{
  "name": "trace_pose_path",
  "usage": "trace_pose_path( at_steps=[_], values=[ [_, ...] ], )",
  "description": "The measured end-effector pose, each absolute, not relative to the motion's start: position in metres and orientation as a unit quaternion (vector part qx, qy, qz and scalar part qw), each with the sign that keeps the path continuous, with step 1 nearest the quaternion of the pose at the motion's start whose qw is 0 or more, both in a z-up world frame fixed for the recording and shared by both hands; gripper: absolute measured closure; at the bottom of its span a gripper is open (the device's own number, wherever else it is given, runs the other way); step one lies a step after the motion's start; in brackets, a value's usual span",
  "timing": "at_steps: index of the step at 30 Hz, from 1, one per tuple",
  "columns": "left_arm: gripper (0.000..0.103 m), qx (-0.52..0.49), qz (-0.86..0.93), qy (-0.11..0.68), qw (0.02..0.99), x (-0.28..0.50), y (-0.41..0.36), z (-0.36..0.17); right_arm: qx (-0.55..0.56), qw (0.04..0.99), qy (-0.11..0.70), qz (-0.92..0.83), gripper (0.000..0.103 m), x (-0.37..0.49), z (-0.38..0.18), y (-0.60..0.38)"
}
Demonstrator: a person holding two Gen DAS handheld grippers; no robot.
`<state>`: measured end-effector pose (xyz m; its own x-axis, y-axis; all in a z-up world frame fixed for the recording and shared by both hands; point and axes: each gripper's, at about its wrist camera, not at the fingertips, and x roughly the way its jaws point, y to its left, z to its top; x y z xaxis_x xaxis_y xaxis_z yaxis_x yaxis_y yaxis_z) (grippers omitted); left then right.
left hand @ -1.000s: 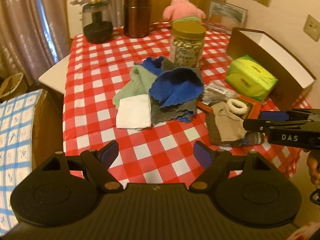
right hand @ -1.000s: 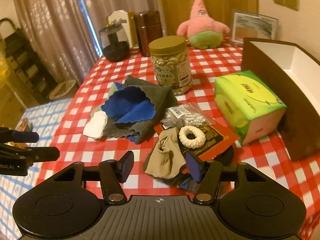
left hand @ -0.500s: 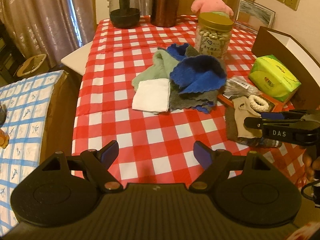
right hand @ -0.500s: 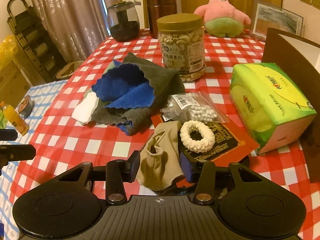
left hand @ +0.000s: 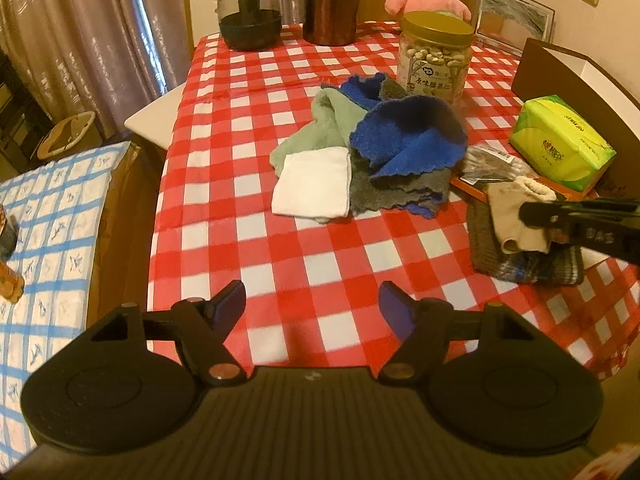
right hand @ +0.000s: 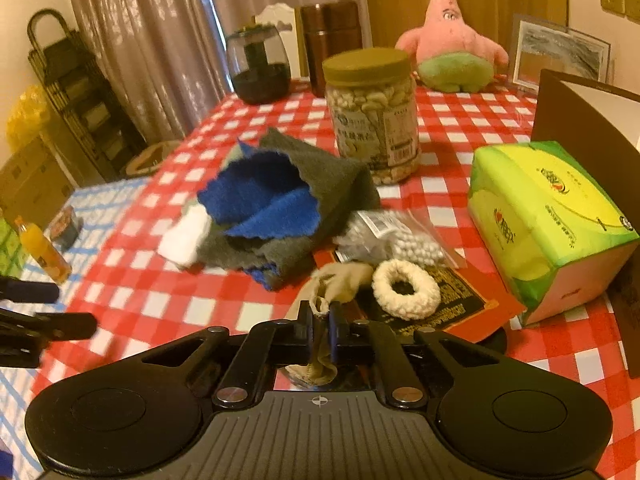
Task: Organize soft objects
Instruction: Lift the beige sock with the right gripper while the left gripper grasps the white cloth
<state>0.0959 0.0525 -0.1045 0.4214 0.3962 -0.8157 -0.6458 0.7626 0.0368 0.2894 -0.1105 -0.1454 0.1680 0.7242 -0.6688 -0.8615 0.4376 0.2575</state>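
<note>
The right tool [right hand: 321,332] was clenched on a beige sock [right hand: 340,278], pinched between its blue pads near the front of the bench [right hand: 132,304], just beside a cream scrunchie [right hand: 406,288]. The left tool [left hand: 312,308] was held released over bare checked cloth, its jaws having just narrowed slightly with nothing between them. A pile of cloths [left hand: 400,152] lay mid-bench.
</note>
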Motion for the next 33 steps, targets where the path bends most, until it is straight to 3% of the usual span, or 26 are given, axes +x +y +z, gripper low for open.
trace_pose_path(
  at_steps=[20,29,33],
  values=[
    [0.032,-0.126,0.196,0.448,0.863,0.172,0.148,-0.138,-0.016,0.832,0.379,0.405,0.096,0.290,-0.110,-0.107],
    [0.049,-0.144,0.188,0.445,0.863,0.196,0.168,-0.156,-0.021,0.848,0.389,0.360,0.096,0.290,-0.111,-0.105],
    [0.064,-0.157,0.171,0.442,0.866,0.192,0.176,-0.160,-0.023,0.850,0.395,0.348,0.096,0.291,-0.113,-0.103]
  ],
)
